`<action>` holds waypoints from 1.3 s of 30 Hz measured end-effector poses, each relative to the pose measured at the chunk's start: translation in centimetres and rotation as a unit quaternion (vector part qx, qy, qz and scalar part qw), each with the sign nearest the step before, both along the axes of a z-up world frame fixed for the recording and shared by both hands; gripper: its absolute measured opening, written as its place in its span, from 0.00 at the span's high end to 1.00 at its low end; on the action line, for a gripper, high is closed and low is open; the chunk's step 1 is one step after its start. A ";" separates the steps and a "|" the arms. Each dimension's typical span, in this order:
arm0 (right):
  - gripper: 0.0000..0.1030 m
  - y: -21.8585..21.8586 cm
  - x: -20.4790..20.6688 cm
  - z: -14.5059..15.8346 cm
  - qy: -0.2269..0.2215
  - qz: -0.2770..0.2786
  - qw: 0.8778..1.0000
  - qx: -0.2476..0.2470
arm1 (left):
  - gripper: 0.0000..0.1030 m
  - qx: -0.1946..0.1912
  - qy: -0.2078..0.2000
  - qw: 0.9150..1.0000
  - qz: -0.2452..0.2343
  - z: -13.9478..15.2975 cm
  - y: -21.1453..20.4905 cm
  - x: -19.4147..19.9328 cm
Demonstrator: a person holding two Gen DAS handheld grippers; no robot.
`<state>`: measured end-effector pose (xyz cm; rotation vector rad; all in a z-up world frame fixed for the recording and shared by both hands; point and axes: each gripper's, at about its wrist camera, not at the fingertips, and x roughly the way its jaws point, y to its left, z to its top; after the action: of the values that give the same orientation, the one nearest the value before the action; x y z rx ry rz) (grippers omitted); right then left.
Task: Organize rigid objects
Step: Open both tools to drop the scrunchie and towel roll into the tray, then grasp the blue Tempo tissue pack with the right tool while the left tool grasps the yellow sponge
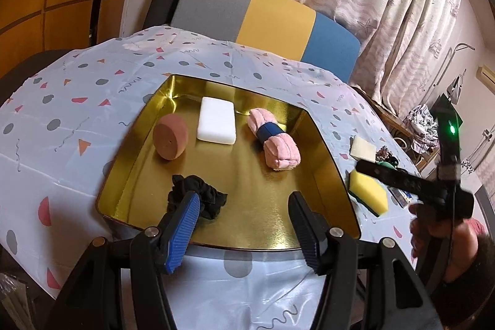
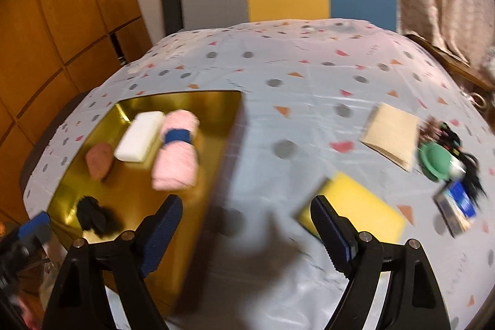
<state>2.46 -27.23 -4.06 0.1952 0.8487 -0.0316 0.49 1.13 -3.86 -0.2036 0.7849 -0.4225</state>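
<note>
Yellow sponge (image 2: 362, 207) on tablecloth beside gold tray (image 1: 318, 126) | left gripper (image 1: 244, 225) parted, empty | right gripper (image 2: 244, 228) wide, empty

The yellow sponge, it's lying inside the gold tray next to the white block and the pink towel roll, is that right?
Not quite. The yellow sponge lies on the tablecloth outside the gold tray, as the right wrist view shows. The white block and pink towel roll are in the tray.

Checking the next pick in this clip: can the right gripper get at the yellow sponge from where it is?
Probably yes. The right gripper is open and empty, and the yellow sponge lies flat on the tablecloth right by its right finger. Nothing rests on the sponge, and the gold tray sits off to the left.
</note>
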 end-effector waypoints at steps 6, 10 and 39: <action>0.15 -5.0 -3.6 -2.1 0.016 -0.054 0.998 0.009 | 0.41 0.008 0.003 1.000 -0.023 0.2 -2.0 -0.5; 0.15 -8.9 -4.2 -3.4 0.018 -0.084 0.996 0.032 | 0.41 0.019 -0.004 0.999 -0.040 0.7 -3.6 -1.0; 0.13 -19.7 -6.9 -4.7 0.025 -0.143 0.989 -0.015 | 0.41 0.069 -0.012 0.986 -0.152 2.3 -15.2 -3.5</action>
<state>-4.45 -46.95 -8.76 0.2871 0.8643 -0.3192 -3.02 -14.07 -1.55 0.0535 0.8213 -0.6546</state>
